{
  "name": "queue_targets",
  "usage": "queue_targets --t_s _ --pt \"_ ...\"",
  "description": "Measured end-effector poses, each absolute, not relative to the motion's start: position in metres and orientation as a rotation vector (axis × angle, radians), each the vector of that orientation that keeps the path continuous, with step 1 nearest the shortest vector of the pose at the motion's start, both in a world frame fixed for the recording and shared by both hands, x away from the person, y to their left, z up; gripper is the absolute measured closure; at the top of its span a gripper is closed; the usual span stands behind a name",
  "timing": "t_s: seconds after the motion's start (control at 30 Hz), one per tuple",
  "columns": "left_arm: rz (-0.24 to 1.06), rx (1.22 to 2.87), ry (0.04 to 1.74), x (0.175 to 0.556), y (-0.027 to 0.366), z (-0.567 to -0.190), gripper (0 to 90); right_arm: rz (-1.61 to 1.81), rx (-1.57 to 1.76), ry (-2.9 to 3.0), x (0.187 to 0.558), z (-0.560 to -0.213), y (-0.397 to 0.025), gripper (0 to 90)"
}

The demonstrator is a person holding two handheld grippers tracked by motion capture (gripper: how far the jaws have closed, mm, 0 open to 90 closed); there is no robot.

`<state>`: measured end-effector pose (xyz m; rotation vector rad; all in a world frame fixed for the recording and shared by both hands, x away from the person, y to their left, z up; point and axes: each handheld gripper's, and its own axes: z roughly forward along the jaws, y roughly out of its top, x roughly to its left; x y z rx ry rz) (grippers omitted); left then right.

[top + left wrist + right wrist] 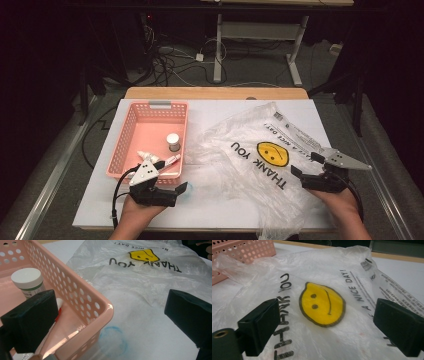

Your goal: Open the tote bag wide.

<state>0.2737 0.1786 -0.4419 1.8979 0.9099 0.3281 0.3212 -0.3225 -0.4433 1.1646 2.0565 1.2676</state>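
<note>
Left gripper [165,187] sits at the near left of the white table [215,210], just in front of the pink perforated basket [131,131]. Jaws spread wide, nothing between them. In the left gripper view one jaw stands over the basket's interior and the other over the table surface beyond its wall, so the basket's near corner lies in the gap — not touched as far as can be seen.

Right gripper [309,167] at the near right, over the edge of the clear plastic bag [250,135]. Jaws also wide apart and empty; the right gripper view looks down between them onto the bag's yellow smiley face [322,304], with "THANK YOU" and "HAVE A NICE DAY!" print either side. Whether the jaw tips touch the film cannot be told.

Bag lies crumpled and mostly flat across the table's centre and right, its left edge reaching the basket's right wall.

Basket contents: a small white-capped jar [28,281] with a green-and-white label, upright; a white pen-like item with a red section [170,160] lying near the front wall; a small white dropper bottle [148,156] beside it.

A faint blue ring mark [113,340] on the table beside the basket's corner.
</note>
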Motion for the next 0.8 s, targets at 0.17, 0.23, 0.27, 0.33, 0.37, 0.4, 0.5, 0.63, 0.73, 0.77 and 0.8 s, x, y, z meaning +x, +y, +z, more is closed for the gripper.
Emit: queue_targets --t_s 0.17,0.23,0.27,0.33,0.37,0.4,0.5,0.63,0.73,0.77,0.8 --pt "0.3 1.897 0.905 0.274 0.179 -0.44 0.0 1.288 1.139 2.054 0.322 -0.443 -0.307 0.6" --pt "0.298 1.896 0.911 0.274 0.18 -0.44 0.0 1.29 1.127 2.065 0.322 -0.442 -0.301 0.6" --pt "0.297 1.894 0.913 0.274 0.18 -0.439 0.0 1.289 1.12 2.074 0.323 -0.442 -0.298 0.6" --pt "0.297 1.896 0.917 0.274 0.181 -0.439 0.0 1.29 1.103 2.085 0.324 -0.441 -0.292 0.6" --pt "0.297 1.889 0.925 0.274 0.181 -0.439 0.0 1.289 1.098 2.093 0.324 -0.441 -0.288 0.6" --pt "0.297 1.879 0.928 0.274 0.182 -0.438 0.0 1.287 1.093 2.098 0.325 -0.44 -0.285 0.6" --pt "0.312 1.873 0.929 0.273 0.184 -0.438 0.0 1.282 1.07 2.118 0.327 -0.439 -0.274 0.6" --pt "0.319 1.867 0.931 0.274 0.186 -0.438 0.0 1.275 1.044 2.14 0.331 -0.437 -0.26 0.6" --pt "0.324 1.869 0.926 0.273 0.185 -0.438 0.0 1.274 1.021 2.164 0.333 -0.437 -0.249 0.6" --pt "0.324 1.87 0.923 0.273 0.185 -0.438 0.0 1.27 1.011 2.173 0.334 -0.436 -0.245 0.6" --pt "0.324 1.87 0.921 0.273 0.184 -0.438 0.0 1.27 1.002 2.18 0.335 -0.436 -0.241 0.7"
